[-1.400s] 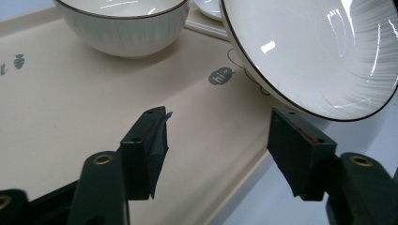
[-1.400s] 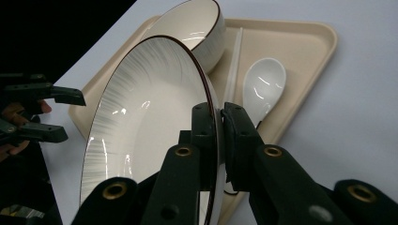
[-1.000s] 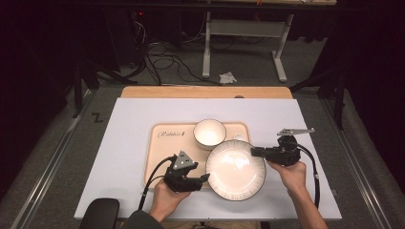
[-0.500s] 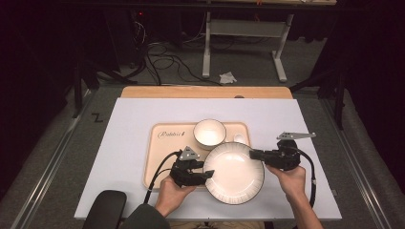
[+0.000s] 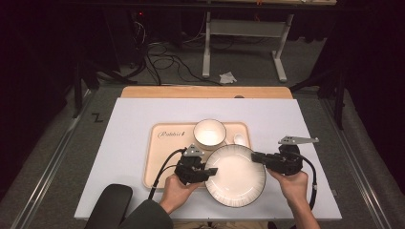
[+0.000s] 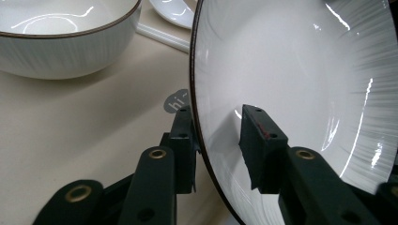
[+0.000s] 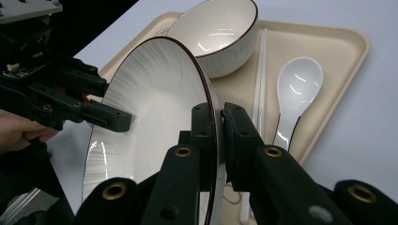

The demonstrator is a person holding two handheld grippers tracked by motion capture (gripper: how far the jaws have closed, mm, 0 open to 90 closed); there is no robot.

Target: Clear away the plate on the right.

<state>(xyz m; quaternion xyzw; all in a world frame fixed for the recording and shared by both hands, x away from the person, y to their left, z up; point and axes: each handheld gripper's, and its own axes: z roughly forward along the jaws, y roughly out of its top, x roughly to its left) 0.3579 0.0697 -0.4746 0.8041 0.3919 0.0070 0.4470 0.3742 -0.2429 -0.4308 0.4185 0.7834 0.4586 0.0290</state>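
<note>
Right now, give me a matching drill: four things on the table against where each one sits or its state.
Things:
1. plate
2. bowl
3. spoon
4. chopsticks

Places or states:
A. on the tray, between bowl and spoon
B. rim clamped by the right gripper
C. at the tray's right end
D. empty, upright at the tray's far edge

Pairs: 1-B, 2-D, 3-C, 4-A
</note>
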